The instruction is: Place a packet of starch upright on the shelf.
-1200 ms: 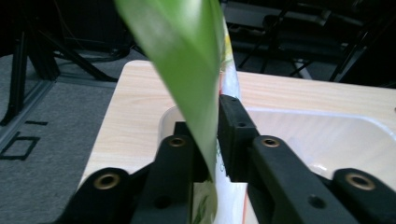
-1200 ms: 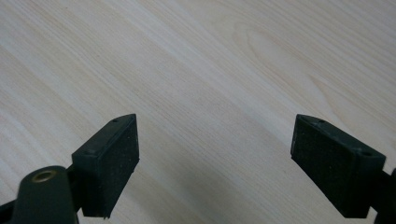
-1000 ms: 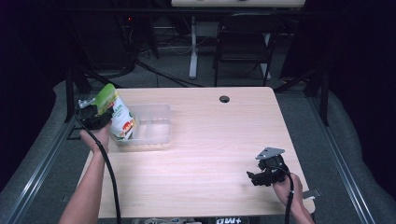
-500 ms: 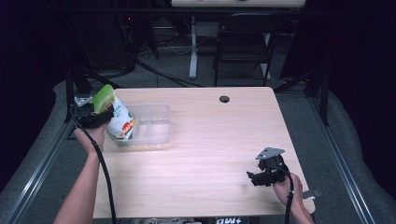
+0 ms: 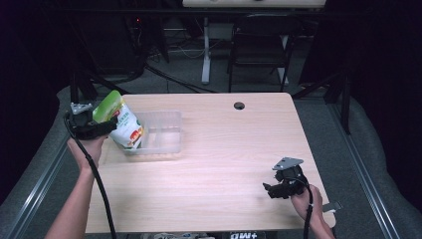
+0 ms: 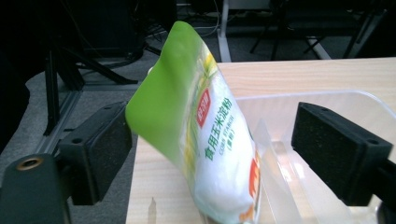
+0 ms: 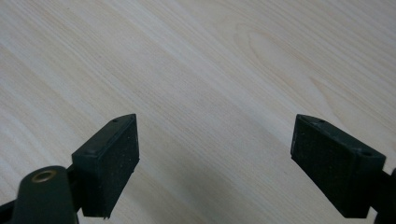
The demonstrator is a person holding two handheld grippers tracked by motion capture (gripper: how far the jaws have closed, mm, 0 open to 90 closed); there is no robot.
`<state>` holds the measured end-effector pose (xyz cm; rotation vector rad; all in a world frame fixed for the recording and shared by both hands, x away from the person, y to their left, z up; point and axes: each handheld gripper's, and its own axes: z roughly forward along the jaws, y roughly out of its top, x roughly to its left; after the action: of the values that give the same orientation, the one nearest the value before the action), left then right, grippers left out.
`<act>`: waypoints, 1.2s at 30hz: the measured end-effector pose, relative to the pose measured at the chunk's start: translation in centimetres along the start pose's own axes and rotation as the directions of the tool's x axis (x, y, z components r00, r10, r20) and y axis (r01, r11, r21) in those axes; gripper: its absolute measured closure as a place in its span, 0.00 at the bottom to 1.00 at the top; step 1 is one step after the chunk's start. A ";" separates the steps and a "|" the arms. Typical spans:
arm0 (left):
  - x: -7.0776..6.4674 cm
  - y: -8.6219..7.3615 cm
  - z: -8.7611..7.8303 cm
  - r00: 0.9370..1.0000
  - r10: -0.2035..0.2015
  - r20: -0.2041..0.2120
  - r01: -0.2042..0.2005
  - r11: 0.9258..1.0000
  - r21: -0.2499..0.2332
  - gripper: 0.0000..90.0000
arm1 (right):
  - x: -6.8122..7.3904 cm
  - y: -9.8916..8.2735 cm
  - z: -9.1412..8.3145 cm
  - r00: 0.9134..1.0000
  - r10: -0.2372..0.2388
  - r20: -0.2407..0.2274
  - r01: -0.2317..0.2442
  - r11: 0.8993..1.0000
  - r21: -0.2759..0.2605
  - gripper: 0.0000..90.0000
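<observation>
A green and white pouch point(image 5: 122, 124) of corn starch stands tilted at the left end of a clear plastic tray point(image 5: 166, 147), its green top leaning left. My left gripper point(image 5: 107, 127) is at the table's left edge, and its jaws have just been opening. In the left gripper view the pouch point(image 6: 205, 140) is between the wide-apart pads; the right pad point(image 6: 336, 158) is well clear of it and the left pad point(image 6: 100, 154) is at its green edge. The tray's rim point(image 6: 327, 95) lies behind. My right gripper point(image 5: 268, 190) rests near the front right, open point(image 7: 215, 163) over bare wood.
The light wooden table point(image 5: 224, 149) has a round cable hole point(image 5: 239, 105) near its far edge. A dark chair point(image 5: 259, 45) and a white table leg point(image 5: 205, 55) stand beyond it. The left gripper's cable point(image 5: 97, 184) trails along the forearm.
The left gripper's jaws have spread apart from the pouch and the hand has drawn a little back to the left and up. The pouch stays leaning in the tray. The right gripper is unmoved.
</observation>
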<state>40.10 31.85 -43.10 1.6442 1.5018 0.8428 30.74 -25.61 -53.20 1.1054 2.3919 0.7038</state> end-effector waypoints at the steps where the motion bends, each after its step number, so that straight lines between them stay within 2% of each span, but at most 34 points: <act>1: 0.0 0.0 -0.4 1.000 0.005 0.008 -0.005 1.000 0.004 0.12 | 0.0 0.0 0.0 1.000 -0.004 -0.004 0.004 1.000 0.003 0.16; 5: -0.3 -0.1 -2.1 0.999 0.019 0.048 -0.020 1.000 0.008 0.09 | 0.0 0.0 0.0 1.000 -0.001 0.000 0.001 1.000 0.003 0.16; 8: -0.6 -0.2 -2.8 0.998 0.039 0.052 -0.040 0.999 0.017 0.07 | 0.1 0.0 0.0 1.000 -0.001 0.001 0.001 1.000 0.003 0.16; 12: -1.3 -1.1 -4.5 0.993 0.066 0.093 -0.070 0.997 0.043 0.05 | 0.0 0.0 -0.1 1.000 -0.006 0.000 0.006 1.000 0.007 0.16; 19: -2.9 -3.1 -7.1 0.983 0.129 0.129 -0.137 0.989 0.054 0.05 | 0.1 0.0 0.0 1.000 -0.003 -0.002 0.003 1.000 0.004 0.16; 20: -2.9 -3.1 -7.1 0.983 0.129 0.129 -0.137 0.989 0.054 0.05 | 0.1 0.0 0.0 1.000 -0.003 -0.002 0.003 1.000 0.004 0.16; 21: -3.5 -3.8 -7.8 0.979 0.144 0.143 -0.153 0.987 0.057 0.04 | 0.1 0.0 0.0 1.000 -0.002 -0.005 0.002 1.000 -0.001 0.16; 22: -3.5 -3.8 -7.8 0.979 0.144 0.143 -0.153 0.987 0.057 0.04 | 0.1 0.0 0.0 1.000 -0.002 -0.005 0.002 1.000 -0.001 0.16; 23: -4.0 -4.7 -8.3 0.975 0.157 0.158 -0.169 0.984 0.065 0.04 | 0.1 0.0 0.0 1.000 -0.002 -0.003 0.002 1.000 0.001 0.16; 24: -4.0 -4.7 -8.3 0.975 0.157 0.158 -0.169 0.984 0.065 0.05 | 0.1 0.0 0.0 1.000 -0.001 -0.004 0.001 1.000 0.002 0.16; 25: -4.6 -5.8 -8.7 0.972 0.162 0.172 -0.178 0.981 0.077 0.04 | 0.1 0.0 0.0 1.000 -0.002 -0.004 0.002 1.000 0.002 0.16; 27: -5.2 -7.0 -8.9 0.968 0.170 0.186 -0.189 0.978 0.091 0.05 | 0.1 0.0 0.0 1.000 -0.002 -0.003 0.002 1.000 0.003 0.16; 28: -5.2 -7.0 -8.9 0.968 0.170 0.186 -0.189 0.978 0.091 0.05 | 0.1 0.0 0.0 1.000 -0.006 -0.005 0.006 1.000 0.007 0.16; 29: -5.7 -8.3 -8.9 0.966 0.175 0.188 -0.196 0.976 0.098 0.05 | 0.2 0.0 0.0 1.000 -0.003 -0.001 0.003 1.000 0.004 0.16; 30: -5.7 -8.3 -8.9 0.966 0.175 0.188 -0.196 0.976 0.098 0.05 | 0.2 0.0 0.0 1.000 -0.004 0.000 0.004 1.000 0.006 0.16; 31: -6.0 -9.4 -8.7 0.964 0.173 0.200 -0.198 0.974 0.112 0.05 | 0.1 0.0 0.0 1.000 -0.006 0.000 0.006 1.000 0.008 0.16; 32: -6.0 -9.4 -8.7 0.964 0.173 0.200 -0.198 0.974 0.112 0.05 | 0.1 0.0 0.0 1.000 -0.006 0.000 0.006 1.000 0.008 0.16; 34: -6.1 -10.8 -8.3 0.963 0.166 0.212 -0.195 0.973 0.125 0.05 | 0.2 0.0 0.1 1.000 -0.008 0.000 0.008 1.000 0.011 0.16; 35: -6.2 -11.2 -8.1 0.960 0.166 0.224 -0.199 0.971 0.135 0.04 | 0.1 0.0 0.1 1.000 -0.011 -0.003 0.011 1.000 0.012 0.16; 36: -6.2 -11.2 -8.1 0.960 0.166 0.224 -0.199 0.971 0.135 0.04 | 0.1 0.0 0.1 1.000 -0.011 -0.003 0.011 1.000 0.012 0.16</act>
<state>26.89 26.88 -48.55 1.9476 1.3093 0.6345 30.71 -25.47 -53.24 1.0967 2.4061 0.6884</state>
